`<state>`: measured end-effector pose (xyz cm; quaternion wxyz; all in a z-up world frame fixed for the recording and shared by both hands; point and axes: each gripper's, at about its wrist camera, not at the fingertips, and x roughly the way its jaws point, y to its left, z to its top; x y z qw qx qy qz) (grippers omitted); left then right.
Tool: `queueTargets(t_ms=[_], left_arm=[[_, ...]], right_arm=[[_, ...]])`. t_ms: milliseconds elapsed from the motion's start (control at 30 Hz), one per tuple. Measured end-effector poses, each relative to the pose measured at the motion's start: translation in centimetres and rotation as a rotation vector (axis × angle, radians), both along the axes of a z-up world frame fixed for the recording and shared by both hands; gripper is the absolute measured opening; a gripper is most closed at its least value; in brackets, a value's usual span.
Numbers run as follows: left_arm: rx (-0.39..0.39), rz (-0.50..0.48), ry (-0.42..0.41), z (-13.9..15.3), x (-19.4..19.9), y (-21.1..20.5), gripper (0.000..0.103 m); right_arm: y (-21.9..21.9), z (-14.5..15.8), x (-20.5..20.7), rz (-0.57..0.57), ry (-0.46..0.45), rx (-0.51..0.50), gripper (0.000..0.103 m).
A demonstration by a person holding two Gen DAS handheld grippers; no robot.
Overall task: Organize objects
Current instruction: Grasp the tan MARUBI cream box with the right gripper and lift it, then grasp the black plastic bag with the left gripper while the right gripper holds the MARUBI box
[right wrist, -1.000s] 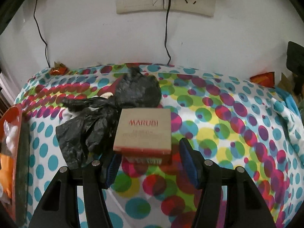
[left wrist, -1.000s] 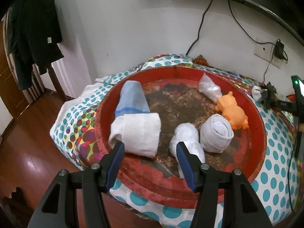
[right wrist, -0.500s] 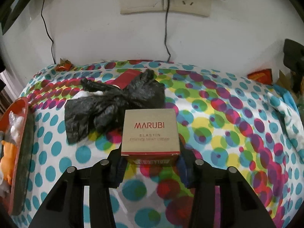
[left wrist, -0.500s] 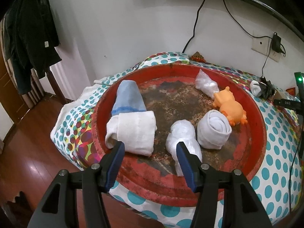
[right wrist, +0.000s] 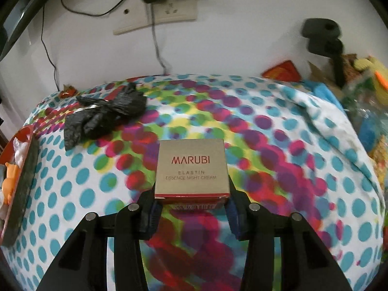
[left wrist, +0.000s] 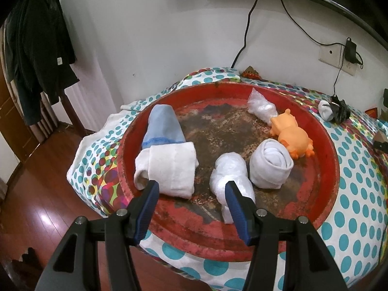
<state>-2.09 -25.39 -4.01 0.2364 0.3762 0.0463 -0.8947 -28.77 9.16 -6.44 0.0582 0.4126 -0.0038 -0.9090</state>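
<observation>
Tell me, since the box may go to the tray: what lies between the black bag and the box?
Right wrist view: only bare dotted cloth lies between the black bag and the box.

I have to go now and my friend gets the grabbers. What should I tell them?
Right gripper: shut on the MARUBI night cream box, held over the dotted cloth.
Left gripper: open and empty, above the near rim of the red tray.
Already in the tray: towel roll, sock roll, orange toy, two white plastic bundles.
Left: probably put the box in the tray, then the black bag.
</observation>
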Motion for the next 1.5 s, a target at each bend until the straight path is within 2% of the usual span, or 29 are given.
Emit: queueTargets(t_ms=[333,533,667,767,933,1200,1333,1500], left_arm=[[-0.063,-0.031,-0.026,-0.8,-0.5,1.8,0.058],[-0.036,-0.074,-0.045,-0.1,-1.0,3.9,0.058],[-0.123,-0.143,-0.038,1.5,-1.6,7.0,0.058],[-0.141,-0.203,-0.038,2.4,-2.7,9.1,0.058],[-0.176,-0.268,-0.052,2.4,-5.6,13.0,0.058],[-0.164,-0.477,-0.079,1.2,-11.6,20.7,0.058],[-0.117,-0.517,-0.105,0.3,-15.0,22.7,0.058],[-0.130,-0.529,-0.122,-0.4,-18.7,24.2,0.058]], right_arm=[[2.8,0.5,2.5,-0.012,0.031,0.060,0.043],[3.1,0.4,2.2,-0.008,0.021,0.047,0.043],[3.0,0.1,2.0,-0.006,0.002,0.038,0.043],[3.0,0.0,1.9,-0.003,0.009,0.030,0.043],[2.7,-0.3,1.8,-0.005,0.000,0.041,0.043],[2.8,-0.4,1.9,-0.015,-0.012,0.044,0.043],[3.3,-0.6,1.7,-0.032,-0.030,0.022,0.043],[3.8,-0.5,1.6,-0.044,-0.028,-0.004,0.043]])
